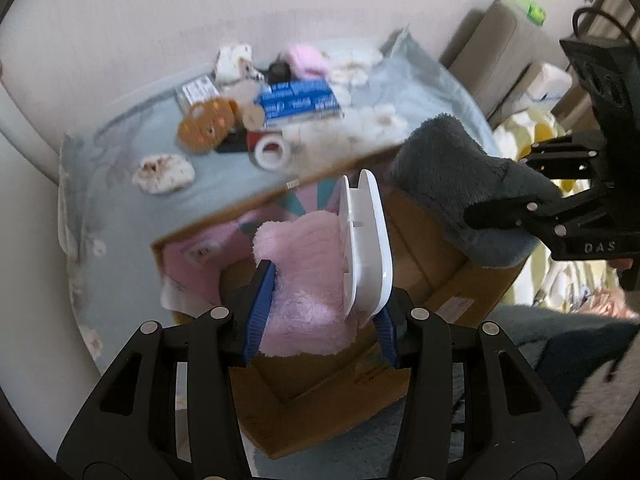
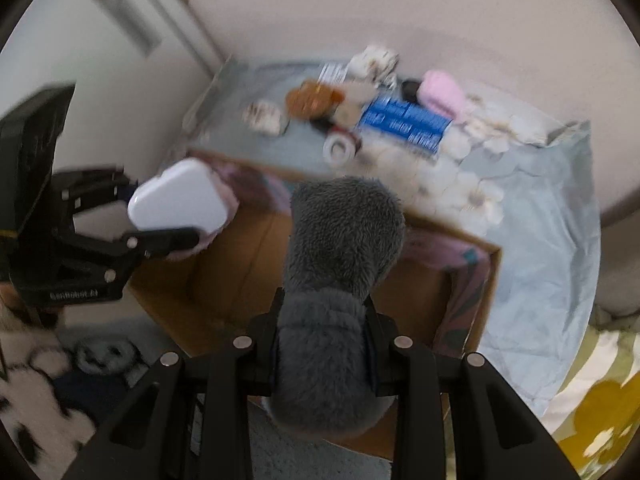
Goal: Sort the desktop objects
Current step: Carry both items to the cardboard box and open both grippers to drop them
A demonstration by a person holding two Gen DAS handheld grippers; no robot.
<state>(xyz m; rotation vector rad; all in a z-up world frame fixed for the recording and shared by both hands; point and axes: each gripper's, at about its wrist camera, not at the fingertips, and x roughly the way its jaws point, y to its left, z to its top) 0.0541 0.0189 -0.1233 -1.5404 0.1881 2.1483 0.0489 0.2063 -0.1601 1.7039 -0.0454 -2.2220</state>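
While both hang over the open cardboard box (image 1: 424, 240), the left gripper (image 1: 320, 312) clamps a pink plush with a white plastic case (image 1: 368, 236), and the right gripper (image 2: 324, 344) pinches a grey plush (image 2: 340, 240).

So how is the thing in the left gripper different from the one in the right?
The left gripper holds a pink fluffy cloth together with a hard white plastic piece; the right gripper holds only a grey fluffy cloth. The pink one looks lighter and shaggier, the grey darker. Both hang over the cardboard box.
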